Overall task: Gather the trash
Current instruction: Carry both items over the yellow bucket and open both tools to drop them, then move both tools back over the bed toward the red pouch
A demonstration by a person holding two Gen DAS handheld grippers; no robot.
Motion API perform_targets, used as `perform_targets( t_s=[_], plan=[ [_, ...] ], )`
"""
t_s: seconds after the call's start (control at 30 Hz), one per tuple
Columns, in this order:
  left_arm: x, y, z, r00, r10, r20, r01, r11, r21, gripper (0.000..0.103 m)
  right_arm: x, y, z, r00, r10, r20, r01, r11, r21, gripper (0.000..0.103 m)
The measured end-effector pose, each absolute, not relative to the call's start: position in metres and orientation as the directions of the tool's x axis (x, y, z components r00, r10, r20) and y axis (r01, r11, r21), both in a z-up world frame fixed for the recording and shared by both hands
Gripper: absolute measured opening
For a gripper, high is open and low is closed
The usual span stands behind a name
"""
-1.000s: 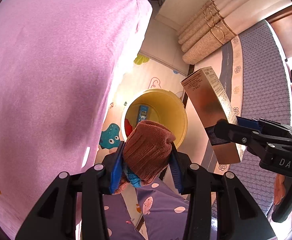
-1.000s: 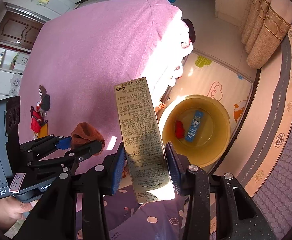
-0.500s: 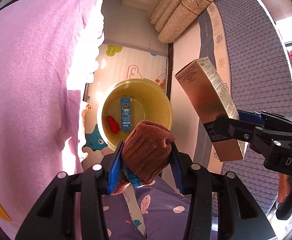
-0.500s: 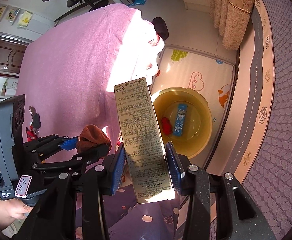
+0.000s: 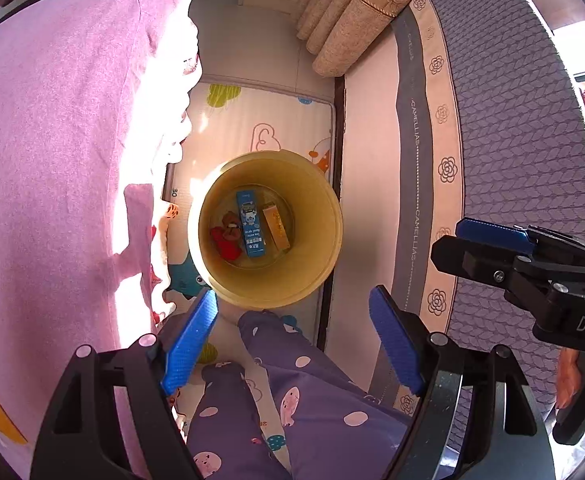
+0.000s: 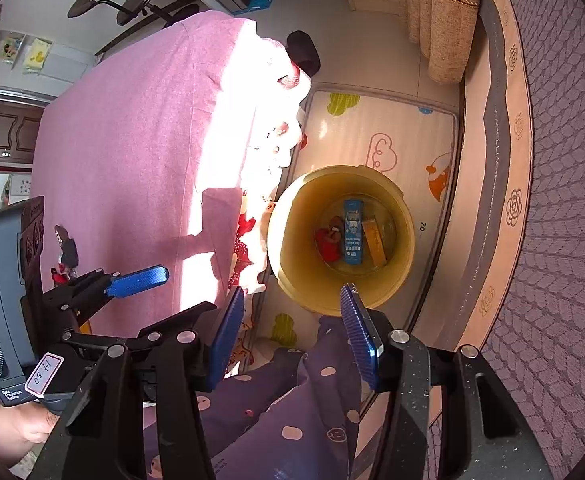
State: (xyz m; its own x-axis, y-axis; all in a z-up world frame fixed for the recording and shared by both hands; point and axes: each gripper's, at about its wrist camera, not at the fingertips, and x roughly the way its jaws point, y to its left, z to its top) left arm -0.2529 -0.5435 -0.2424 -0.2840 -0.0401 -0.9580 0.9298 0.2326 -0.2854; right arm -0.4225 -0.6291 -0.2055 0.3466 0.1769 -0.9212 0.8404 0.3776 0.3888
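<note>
While both claws gape, bucket (image 5: 324, 216) half-hides sock (image 5: 230, 227)

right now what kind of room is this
Most likely a bedroom at home: a bed under a pink sheet, a patterned mattress edge, curtains and a child's play mat on the floor, where a yellow bin stands.

The mouth of the yellow bin (image 5: 268, 292) stands open from above, nothing over it; the pink-covered bed (image 5: 60, 152) crowds its left side; the patterned mattress edge (image 5: 416, 184) hems in its right; the person's spotted-trousered legs (image 5: 292, 396) press close against the near rim; bare play mat (image 5: 260, 120) lies free beyond.
</note>
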Motion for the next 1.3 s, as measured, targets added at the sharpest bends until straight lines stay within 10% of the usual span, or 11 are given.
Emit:
perform_targets(
  t_s=[1.3],
  plan=[
    [-0.040, -0.282, -0.179, -0.037, -0.263, -0.964, 0.596, 0.769, -0.232, 0.080, -0.130, -0.437, -0.142, 0.321, 0.320, -0.891, 0.387, 0.815, 0.432, 0.050]
  ],
)
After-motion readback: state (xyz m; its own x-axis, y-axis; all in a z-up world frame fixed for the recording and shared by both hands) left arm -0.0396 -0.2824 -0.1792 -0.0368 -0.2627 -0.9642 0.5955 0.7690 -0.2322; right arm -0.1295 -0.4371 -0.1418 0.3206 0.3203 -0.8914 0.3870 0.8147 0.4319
